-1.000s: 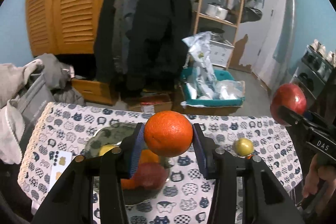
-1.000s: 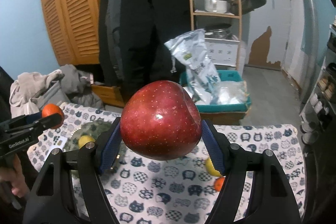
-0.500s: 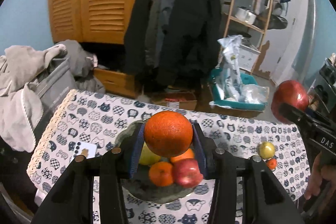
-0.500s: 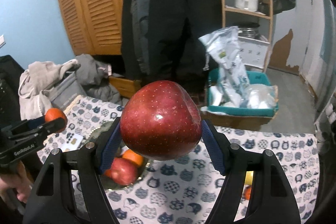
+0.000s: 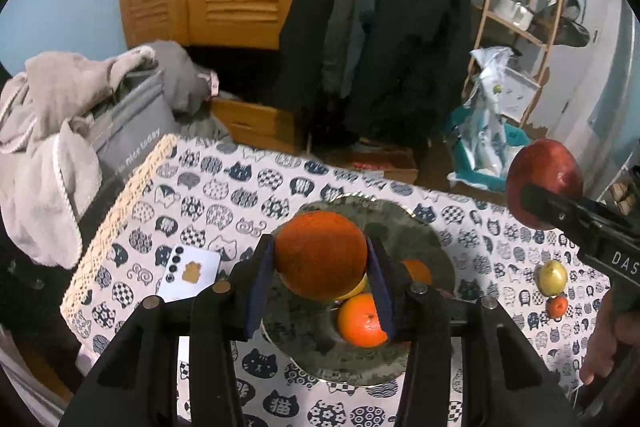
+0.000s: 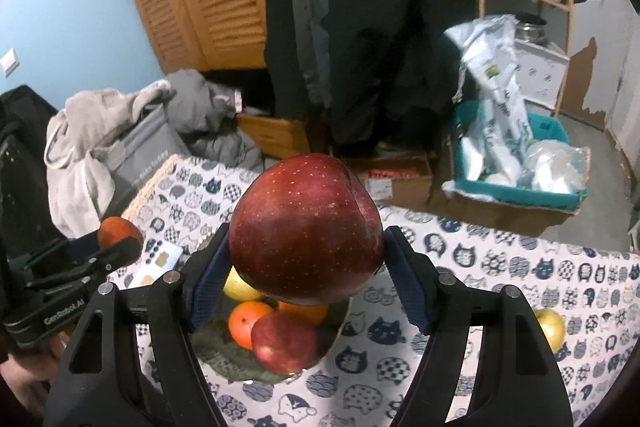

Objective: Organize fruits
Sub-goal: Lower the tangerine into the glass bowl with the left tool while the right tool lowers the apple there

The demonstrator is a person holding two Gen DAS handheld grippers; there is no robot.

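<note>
Left tool [image 5: 320, 267] is clamped on an orange [image 5: 320, 254], its blue pads pressed to both sides of the fruit. I see it hanging over the mottled dish [image 5: 416, 239] on the surface [image 5: 240, 187], which wears a cat-print cloth. Below and just right of my left tool, a second orange [image 5: 362, 319] lies in the dish. My right tool [image 6: 306, 275] is clamped on a big red apple [image 6: 306, 251], which fills the gap between the pads. Under it the dish [image 6: 224, 351] holds a smaller apple [image 6: 284, 341], an orange [image 6: 246, 323] and a yellow fruit [image 6: 238, 287]. Further right of both tools, a yellow fruit [image 5: 552, 277] and a small orange one [image 5: 557, 307] sit touching on the cloth. Left of my left tool lies a white card [image 5: 192, 275].
</note>
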